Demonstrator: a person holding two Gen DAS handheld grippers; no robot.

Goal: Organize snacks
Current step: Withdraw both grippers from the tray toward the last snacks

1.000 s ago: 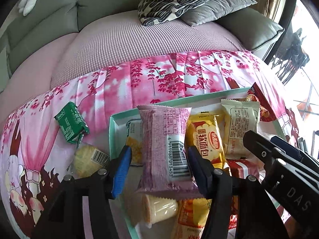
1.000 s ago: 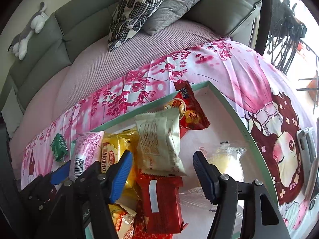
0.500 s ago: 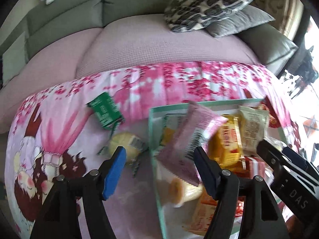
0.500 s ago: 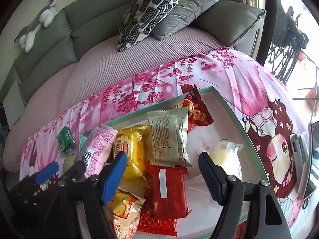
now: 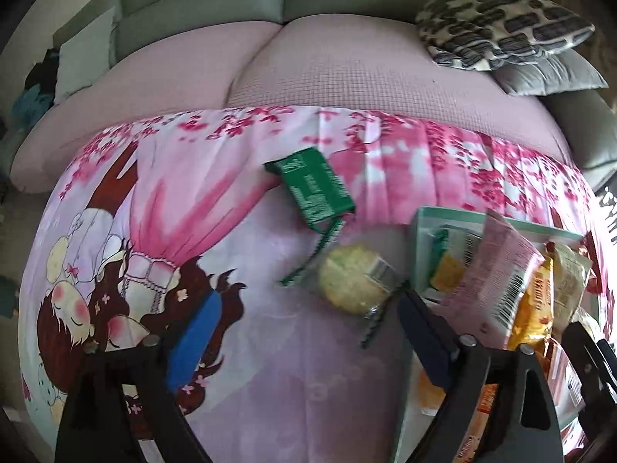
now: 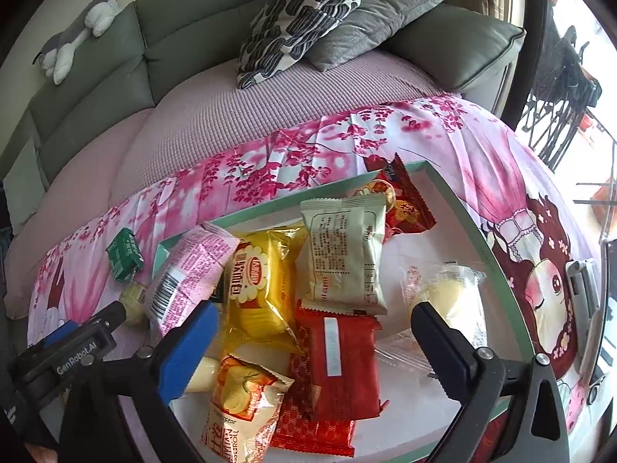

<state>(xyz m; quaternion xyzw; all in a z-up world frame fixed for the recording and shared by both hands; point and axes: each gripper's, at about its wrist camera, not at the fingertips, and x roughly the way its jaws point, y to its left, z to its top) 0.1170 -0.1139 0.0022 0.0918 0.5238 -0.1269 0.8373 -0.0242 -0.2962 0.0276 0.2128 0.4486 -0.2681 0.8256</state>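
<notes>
The teal-rimmed tray [image 6: 462,208] holds several snack packets: yellow [image 6: 262,289], beige [image 6: 343,254], plain red [image 6: 339,362] and a clear-wrapped cake [image 6: 443,293]. The pink packet [image 5: 497,270] leans over the tray's left end [image 5: 414,239]. Left of the tray, a green packet [image 5: 312,185] and a round wrapped cake [image 5: 354,283] lie on the pink cloth. My left gripper [image 5: 308,337] hangs over the cloth just short of the round cake, its jaws opening with nothing between them. My right gripper [image 6: 316,347] hovers above the red packet, jaws opening and holding nothing.
A sofa with a patterned pillow [image 6: 304,15] and a grey pillow [image 6: 374,19] stands behind the cloth. A plush toy [image 6: 77,34] lies on the sofa back. A grey device [image 6: 586,301] rests on the cloth right of the tray. The left gripper's body [image 6: 77,343] shows beside the right one.
The left gripper let go of the pink packet, swung left over the cloth and spread its jaws. The right gripper's jaws widened and the beige packet now lies flat in the tray.
</notes>
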